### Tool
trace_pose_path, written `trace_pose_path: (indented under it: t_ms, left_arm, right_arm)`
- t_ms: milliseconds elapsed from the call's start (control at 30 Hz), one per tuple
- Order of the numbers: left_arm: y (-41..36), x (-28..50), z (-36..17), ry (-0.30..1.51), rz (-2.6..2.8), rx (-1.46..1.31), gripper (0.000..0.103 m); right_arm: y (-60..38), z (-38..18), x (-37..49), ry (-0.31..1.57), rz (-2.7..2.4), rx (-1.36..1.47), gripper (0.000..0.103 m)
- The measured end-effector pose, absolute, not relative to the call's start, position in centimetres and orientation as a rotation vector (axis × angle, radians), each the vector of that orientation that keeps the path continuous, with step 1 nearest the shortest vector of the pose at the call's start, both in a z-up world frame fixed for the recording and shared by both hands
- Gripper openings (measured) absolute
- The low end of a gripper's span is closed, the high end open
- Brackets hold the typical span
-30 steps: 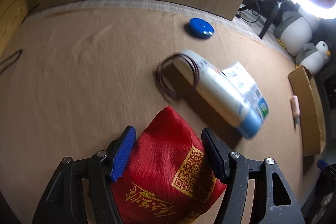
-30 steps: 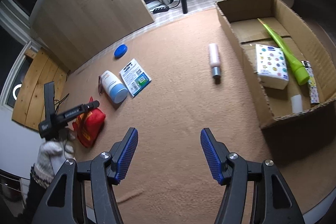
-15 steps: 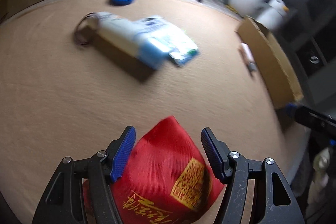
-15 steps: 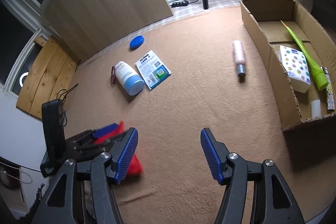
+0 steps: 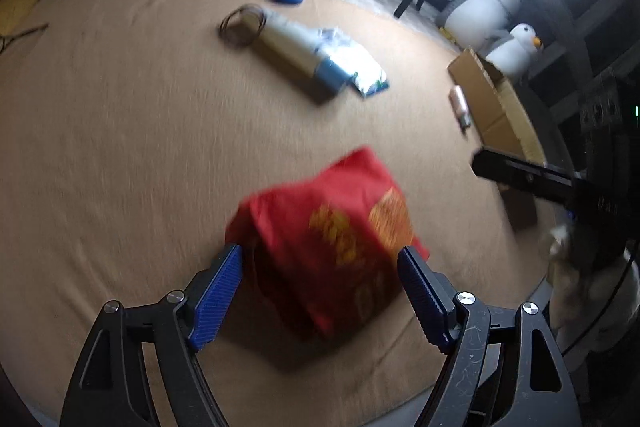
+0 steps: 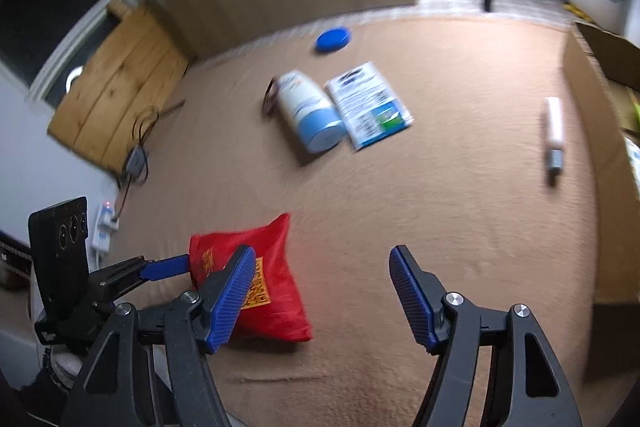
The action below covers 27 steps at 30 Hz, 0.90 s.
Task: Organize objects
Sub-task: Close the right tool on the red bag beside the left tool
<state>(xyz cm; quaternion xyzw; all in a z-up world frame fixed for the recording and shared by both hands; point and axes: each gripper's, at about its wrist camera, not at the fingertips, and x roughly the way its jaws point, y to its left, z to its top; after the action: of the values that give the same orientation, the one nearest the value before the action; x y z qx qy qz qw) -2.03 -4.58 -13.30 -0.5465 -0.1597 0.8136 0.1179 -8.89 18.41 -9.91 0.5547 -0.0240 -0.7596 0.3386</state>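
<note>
A red cloth bag [image 5: 332, 239] with gold print lies on the tan carpet between the spread fingers of my left gripper [image 5: 319, 249]. The jaws stand open, and the bag shows blurred. In the right wrist view the bag [image 6: 276, 291] rests flat, with one blue finger of the left gripper [image 6: 164, 265] at its left corner. My right gripper [image 6: 322, 253] hovers open just right of the bag, nothing between its fingers. Farther off lie a white bottle with a blue cap [image 6: 308, 111], a printed leaflet [image 6: 370, 105], a blue lid [image 6: 333, 39] and a pink tube [image 6: 555, 125].
An open cardboard box [image 5: 496, 107] stands at the right, its wall [image 6: 592, 131] close to the pink tube. A dark wire loop [image 5: 242, 23] lies by the bottle's base. A wooden board, a ring light and penguin plushes stand beyond the carpet. A cable and adapter [image 6: 136, 159] lie at the left.
The left gripper carried the red bag right, toward the near edge, and its fingers have spread; the bag now lies on the carpet. The right gripper swung left toward the bag.
</note>
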Motion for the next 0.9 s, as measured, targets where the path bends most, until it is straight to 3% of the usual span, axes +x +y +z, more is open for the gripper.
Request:
trace_pose_path:
  t_ms: [633,900]
  left_arm:
    - [-3.3,-1.9,-15.7,-0.508,2.322,-1.615,0.08]
    - [-2.2,-2.1,-15.4,-0.497,2.302,-1.592,0.072]
  right_arm:
    - [11.7,-13.7,-6.2,0.144,-1.702,1.538,0.066]
    - [12.1,-13.2,-5.6,0.134,-1.71,1.528,0.057]
